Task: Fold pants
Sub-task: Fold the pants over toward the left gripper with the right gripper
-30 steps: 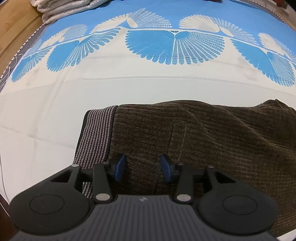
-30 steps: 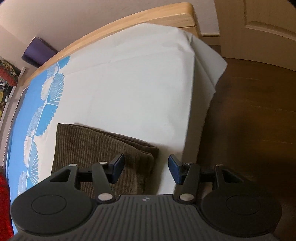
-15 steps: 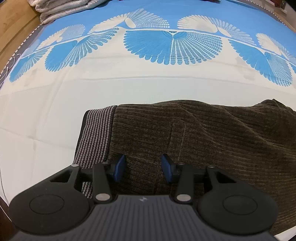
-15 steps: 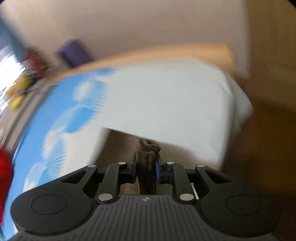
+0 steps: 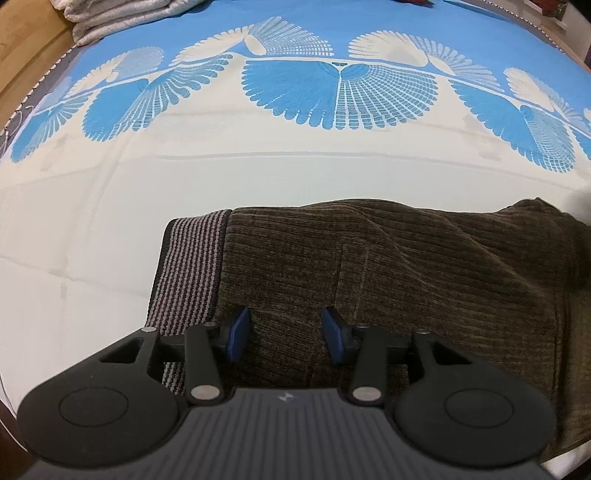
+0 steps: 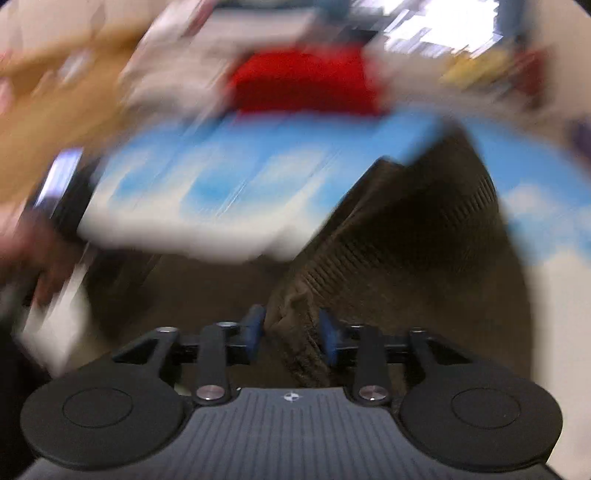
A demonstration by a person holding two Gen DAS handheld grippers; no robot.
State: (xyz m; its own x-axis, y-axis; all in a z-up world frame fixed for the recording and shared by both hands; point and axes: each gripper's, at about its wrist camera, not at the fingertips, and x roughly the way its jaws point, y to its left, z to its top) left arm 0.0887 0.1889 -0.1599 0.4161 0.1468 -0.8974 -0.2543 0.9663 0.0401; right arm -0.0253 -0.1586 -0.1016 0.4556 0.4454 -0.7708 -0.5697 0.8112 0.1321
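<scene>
Pants (image 5: 388, 280), brown corduroy with a striped grey waistband (image 5: 188, 273), lie flat on the white part of the bedspread (image 5: 110, 221), just below its blue fan-pattern band. In the left wrist view the left gripper (image 5: 284, 332) hovers right over the cloth beside that waistband, jaws spread with nothing pinched between them; the fabric only passes underneath. A stack of pale folded blankets (image 5: 122, 14) sits at the far left corner of the bedspread, well apart from the pants, so nothing crowds the fold.

Right wrist view is pretty smeared. The right gripper (image 6: 291, 334) has a bunched end of the pants (image 6: 388, 258) between its blue pads, jaws opening, and I can't tell for sure if the pads are pressing on the cloth. Fabric rises from it in a tent shape over the bedspread (image 6: 221, 177). Something red (image 6: 303, 81) lies beyond the bedspread's far edge, too blurred to name, and there's a blurry hand (image 6: 22, 258) at the left border.

My take: this looks like carrying the leg end over toward the waistband. To do it well, let the end drop square on the waistband edge, keep the left side pinned, then smooth out the bunching. Main risk is a crooked landing.
</scene>
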